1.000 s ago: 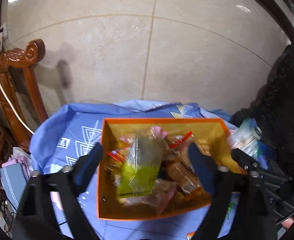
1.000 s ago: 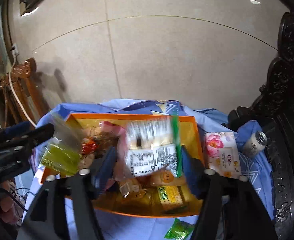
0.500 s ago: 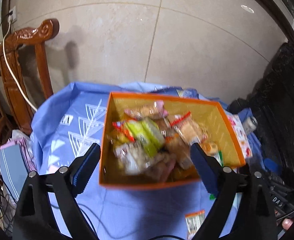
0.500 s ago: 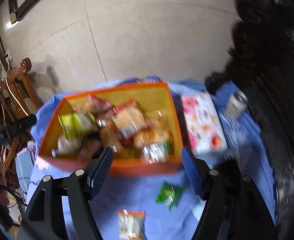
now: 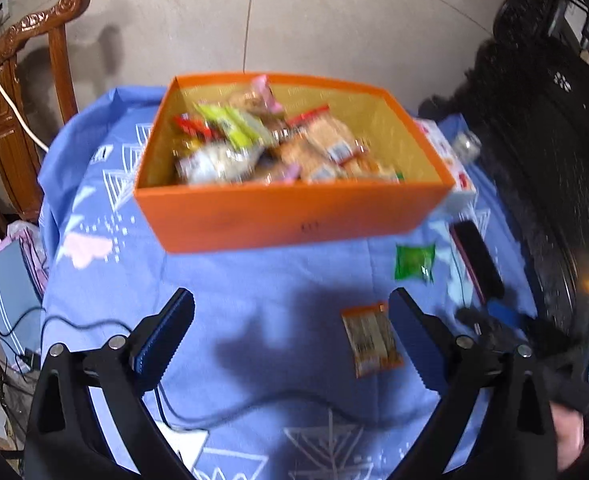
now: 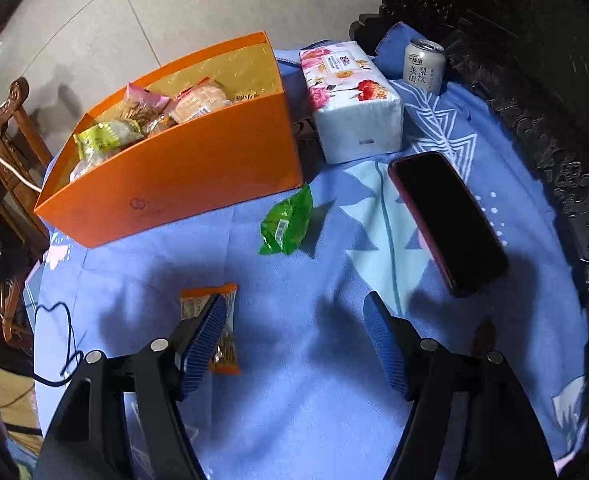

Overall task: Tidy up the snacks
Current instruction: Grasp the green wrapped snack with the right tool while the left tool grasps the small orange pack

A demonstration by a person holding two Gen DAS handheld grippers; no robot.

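Note:
An orange box [image 5: 290, 216] full of snack packets stands on the blue cloth; it also shows in the right wrist view [image 6: 182, 184]. A green packet [image 5: 413, 262] [image 6: 288, 220] lies in front of the box. An orange packet [image 5: 370, 340] [image 6: 220, 320] lies nearer me. My left gripper [image 5: 290, 316] is open and empty above the cloth, with the orange packet beside its right finger. My right gripper [image 6: 294, 316] is open and empty, and its left finger [image 6: 204, 334] overlaps the orange packet.
A floral tissue pack [image 6: 350, 100] and a drink can [image 6: 422, 66] stand right of the box. A dark phone [image 6: 446, 220] lies on the cloth. A black cable [image 5: 254, 404] crosses the cloth. A wooden chair [image 5: 22, 80] stands at the left, dark carved furniture [image 6: 534, 80] at the right.
Both grippers let go of their packets over the box, then pulled back and down toward the near cloth. The right gripper now sits by the orange packet.

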